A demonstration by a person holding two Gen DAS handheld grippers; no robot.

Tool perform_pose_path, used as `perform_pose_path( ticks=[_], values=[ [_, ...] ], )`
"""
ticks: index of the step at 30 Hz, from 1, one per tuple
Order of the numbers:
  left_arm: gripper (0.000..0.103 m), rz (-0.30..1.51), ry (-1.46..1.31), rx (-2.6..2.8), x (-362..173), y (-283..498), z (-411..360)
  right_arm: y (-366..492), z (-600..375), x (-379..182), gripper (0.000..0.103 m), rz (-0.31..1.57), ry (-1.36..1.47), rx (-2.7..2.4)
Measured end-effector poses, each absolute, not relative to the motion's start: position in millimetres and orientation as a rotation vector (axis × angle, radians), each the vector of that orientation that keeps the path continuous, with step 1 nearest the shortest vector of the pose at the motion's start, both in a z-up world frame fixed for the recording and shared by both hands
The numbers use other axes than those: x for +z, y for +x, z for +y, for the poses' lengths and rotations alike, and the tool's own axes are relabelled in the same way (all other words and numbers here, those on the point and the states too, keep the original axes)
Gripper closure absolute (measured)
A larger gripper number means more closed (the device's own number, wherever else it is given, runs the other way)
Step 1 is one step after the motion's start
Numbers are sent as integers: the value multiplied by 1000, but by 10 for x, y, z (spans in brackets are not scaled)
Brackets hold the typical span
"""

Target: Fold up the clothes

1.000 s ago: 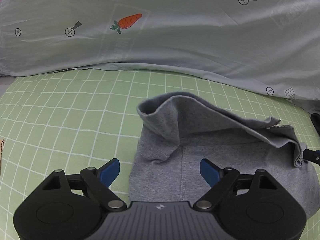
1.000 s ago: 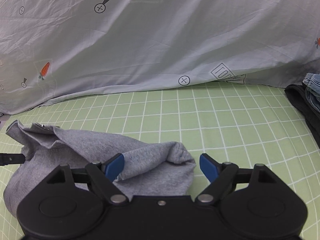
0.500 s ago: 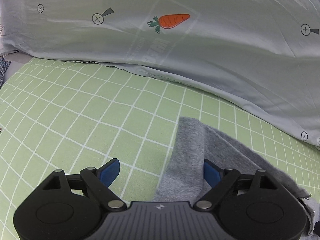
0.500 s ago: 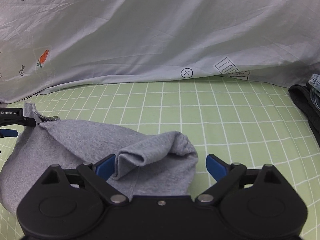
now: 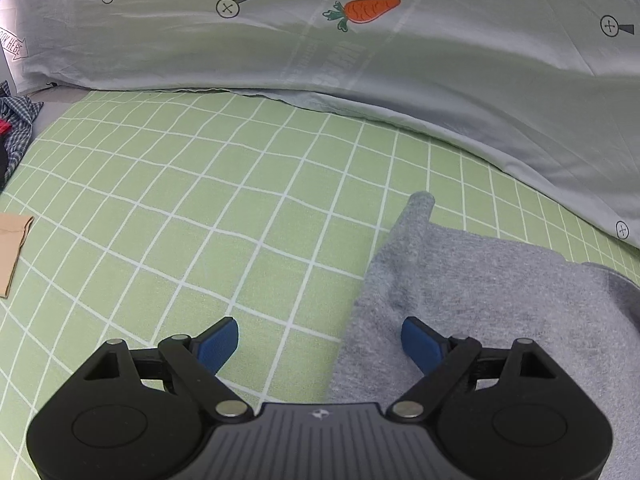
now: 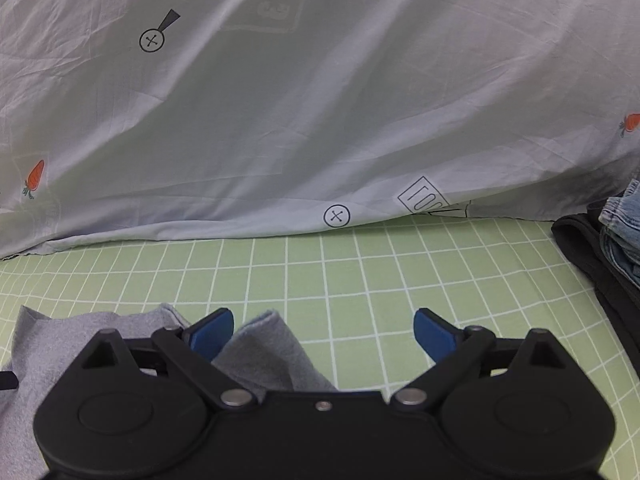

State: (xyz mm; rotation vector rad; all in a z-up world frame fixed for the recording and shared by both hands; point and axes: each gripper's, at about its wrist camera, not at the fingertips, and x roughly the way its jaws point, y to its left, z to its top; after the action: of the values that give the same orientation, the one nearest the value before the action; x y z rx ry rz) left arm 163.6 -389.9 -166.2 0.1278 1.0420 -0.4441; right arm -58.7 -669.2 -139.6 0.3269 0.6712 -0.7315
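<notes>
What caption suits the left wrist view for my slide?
Open left gripper poised over the grey garment edge on the green checked sheet.

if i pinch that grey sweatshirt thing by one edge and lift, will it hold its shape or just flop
Probably flop: the grey garment lies in soft rolls and bumps on the green checked sheet, with no stiff panel showing. Its knit looks fuzzy and fairly thick, so the blue pads should grip without slipping. Pushed, it will likely bunch up rather than slide flat.

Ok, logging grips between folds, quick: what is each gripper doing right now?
Left gripper: open, holding nothing.
Right gripper: open, just widened; grey garment lies loose between its fingers.
</notes>
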Motion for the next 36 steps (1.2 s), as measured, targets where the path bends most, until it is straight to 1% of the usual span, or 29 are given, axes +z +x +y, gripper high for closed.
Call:
perform_pose_path(
  ticks=[7, 13, 18, 21, 26, 30, 31, 33, 36],
  values=[
    [14, 1040, 174, -477, -1631, 1578, -3904, -853, -6480, -1574, 3, 730, 406, -628],
    [14, 1038, 212, -489, -1594, 1511, -3854, -769, -6464, -1477, 2, 696, 431, -588],
    [14, 1069, 184, -559, -1553, 1441, -3788, -706, -6424, -1551, 2, 775, 386, -577],
    [14, 1107, 140, -640, -1550, 1414, -3723, -788, -6441, -1670, 2, 806, 461, -578],
    [14, 1133, 112, -692, -1532, 1416, -3621, -909, -6503, -1815, 2, 793, 627, -559],
    [13, 1142, 75, -754, -1451, 1450, -3543, -935, -6528, -1856, 2, 792, 674, -526],
    [13, 1141, 86, -762, -1446, 1450, -3547, -934, -6531, -1873, 2, 796, 685, -512],
    [9, 1142, 123, -770, -1455, 1446, -3574, -937, -6526, -1908, 0, 800, 704, -491],
    [9, 1163, 165, -797, -1523, 1419, -3662, -945, -6469, -1933, 0, 793, 694, -484]
  ],
)
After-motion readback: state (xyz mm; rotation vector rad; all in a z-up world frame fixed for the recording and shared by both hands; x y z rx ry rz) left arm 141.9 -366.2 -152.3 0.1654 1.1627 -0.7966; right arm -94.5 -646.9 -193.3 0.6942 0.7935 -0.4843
